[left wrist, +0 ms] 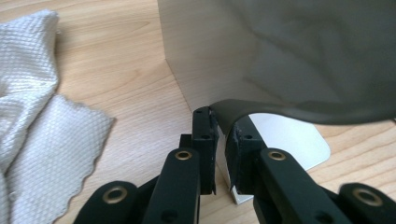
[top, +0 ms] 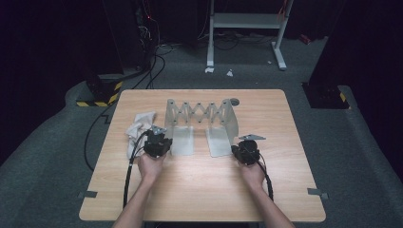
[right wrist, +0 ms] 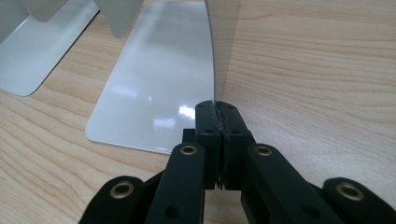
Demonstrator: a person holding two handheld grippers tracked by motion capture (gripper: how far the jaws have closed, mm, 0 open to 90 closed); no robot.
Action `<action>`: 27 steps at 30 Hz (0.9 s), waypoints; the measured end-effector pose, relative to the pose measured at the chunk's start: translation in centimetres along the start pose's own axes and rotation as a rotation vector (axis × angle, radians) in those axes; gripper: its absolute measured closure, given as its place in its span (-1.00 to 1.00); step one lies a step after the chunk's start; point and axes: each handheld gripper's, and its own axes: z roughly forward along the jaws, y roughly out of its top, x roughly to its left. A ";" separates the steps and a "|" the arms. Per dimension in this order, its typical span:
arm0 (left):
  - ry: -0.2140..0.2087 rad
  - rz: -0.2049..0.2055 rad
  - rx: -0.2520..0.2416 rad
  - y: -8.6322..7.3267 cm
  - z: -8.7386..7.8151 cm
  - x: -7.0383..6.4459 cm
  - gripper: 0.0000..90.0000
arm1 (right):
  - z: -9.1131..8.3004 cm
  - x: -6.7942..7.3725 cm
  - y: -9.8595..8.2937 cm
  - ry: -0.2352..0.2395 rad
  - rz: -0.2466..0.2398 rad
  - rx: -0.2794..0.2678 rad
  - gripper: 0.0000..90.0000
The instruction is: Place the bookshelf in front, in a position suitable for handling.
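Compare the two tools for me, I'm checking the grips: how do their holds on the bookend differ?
The left tool grips the bookend's left end plate with its jaws visibly apart around the metal; the right tool pinches the right end plate with jaws pressed nearly together. A white cloth lies beside the left tool; bare table lies beside the right tool. Both clamp an upright plate's edge near the base.

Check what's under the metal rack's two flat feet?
Both feet of the metal rack lie flat on the wooden table, nothing else visible beneath; the wood they cover is hidden. The white cloth lies beside the left foot, not under it. Both grippers pinch the rack's side plates.
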 end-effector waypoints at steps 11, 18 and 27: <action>-0.019 0.017 0.008 0.1 0.0 -0.9 0.82 | -0.6 -0.5 -0.6 -0.006 0.007 -0.009 0.97; -0.034 0.031 0.005 0.1 0.2 -1.6 0.82 | -1.2 -1.0 -1.1 -0.015 0.010 -0.016 0.96; -0.049 0.042 0.010 0.3 0.3 -2.6 0.82 | -1.9 -1.5 -1.7 -0.027 0.025 -0.023 0.97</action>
